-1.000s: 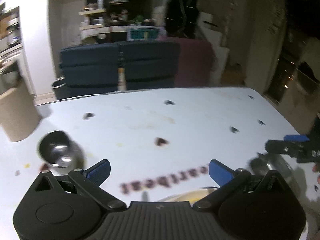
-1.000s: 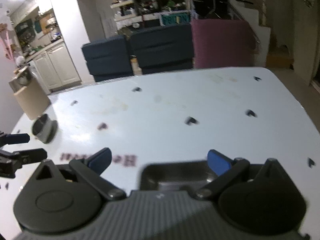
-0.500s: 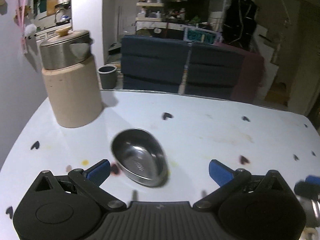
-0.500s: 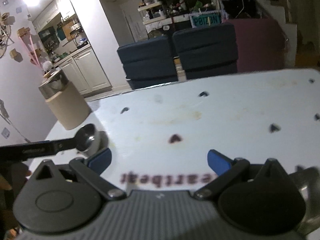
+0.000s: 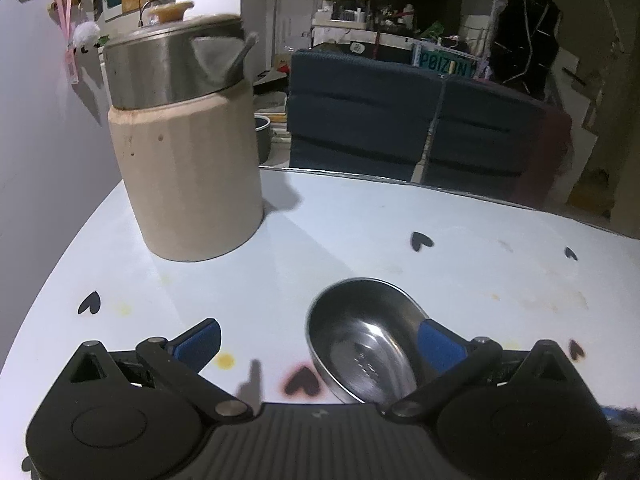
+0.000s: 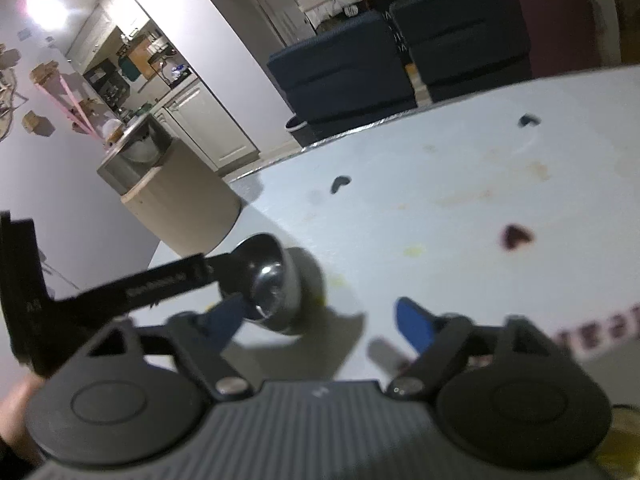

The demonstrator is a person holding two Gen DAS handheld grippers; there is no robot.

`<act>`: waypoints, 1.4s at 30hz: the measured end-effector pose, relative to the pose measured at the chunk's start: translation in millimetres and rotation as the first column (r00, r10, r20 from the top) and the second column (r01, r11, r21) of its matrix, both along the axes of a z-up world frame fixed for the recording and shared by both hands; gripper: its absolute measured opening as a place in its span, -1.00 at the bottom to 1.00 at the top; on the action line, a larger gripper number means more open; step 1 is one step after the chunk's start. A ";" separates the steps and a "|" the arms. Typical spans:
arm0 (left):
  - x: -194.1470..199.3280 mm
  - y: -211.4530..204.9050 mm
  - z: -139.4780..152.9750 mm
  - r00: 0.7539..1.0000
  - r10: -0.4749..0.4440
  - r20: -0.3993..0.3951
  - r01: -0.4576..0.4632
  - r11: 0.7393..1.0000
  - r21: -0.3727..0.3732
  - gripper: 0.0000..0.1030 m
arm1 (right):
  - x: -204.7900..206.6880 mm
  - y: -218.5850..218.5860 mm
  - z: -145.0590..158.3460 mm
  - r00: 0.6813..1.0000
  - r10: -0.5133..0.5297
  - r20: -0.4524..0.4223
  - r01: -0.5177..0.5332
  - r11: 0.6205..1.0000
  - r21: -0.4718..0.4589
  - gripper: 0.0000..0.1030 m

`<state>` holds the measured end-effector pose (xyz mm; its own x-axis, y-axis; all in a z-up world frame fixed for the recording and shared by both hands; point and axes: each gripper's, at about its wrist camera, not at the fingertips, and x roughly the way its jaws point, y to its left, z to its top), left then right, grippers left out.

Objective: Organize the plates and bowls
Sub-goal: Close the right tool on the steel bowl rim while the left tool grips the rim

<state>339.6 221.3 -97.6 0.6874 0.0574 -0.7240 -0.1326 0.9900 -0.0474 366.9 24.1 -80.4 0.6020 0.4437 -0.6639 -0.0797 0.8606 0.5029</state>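
- Left gripper [image 5: 318, 340]: jaws wide apart, nothing clamped. Steel bowl [image 5: 362, 354] sits between them, hard by the right-hand finger, whose pad [image 5: 440, 346] is inside the rim.
- Right gripper [image 6: 320, 318]: jaws have just been closing, still apart, nothing between; bowl by its left-hand finger.
- Step, prob.: grabbing the bowl. Next: left needs to pinch the rim.
- Beyond the jaws: beige jar [image 5: 192, 176] w/ metal pot [image 5: 172, 68] on top.

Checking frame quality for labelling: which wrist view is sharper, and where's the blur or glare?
Left wrist: sharp, steel bowl crisp with mild glints, pot lid smeared. Right wrist: motion-blurred throughout, blown-out ceiling light, hard shadows on the table, table lettering unreadable.
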 end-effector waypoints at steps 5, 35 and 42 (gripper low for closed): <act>13.3 12.2 -10.1 1.000 -0.001 -0.004 0.001 1.000 -0.010 1.00 | 19.1 28.1 -15.6 0.998 -0.008 -0.056 0.009 1.000 0.015 0.22; -6.0 24.5 -16.6 0.983 -0.148 -0.111 0.138 0.986 -0.093 -0.61 | 41.9 53.6 -33.2 0.996 0.076 -0.040 -0.081 0.988 -0.131 -0.63; -6.6 19.9 -17.2 0.983 -0.151 -0.105 0.142 0.986 -0.087 -0.73 | 39.1 59.4 -34.0 0.994 0.099 -0.046 -0.104 0.985 -0.138 -0.67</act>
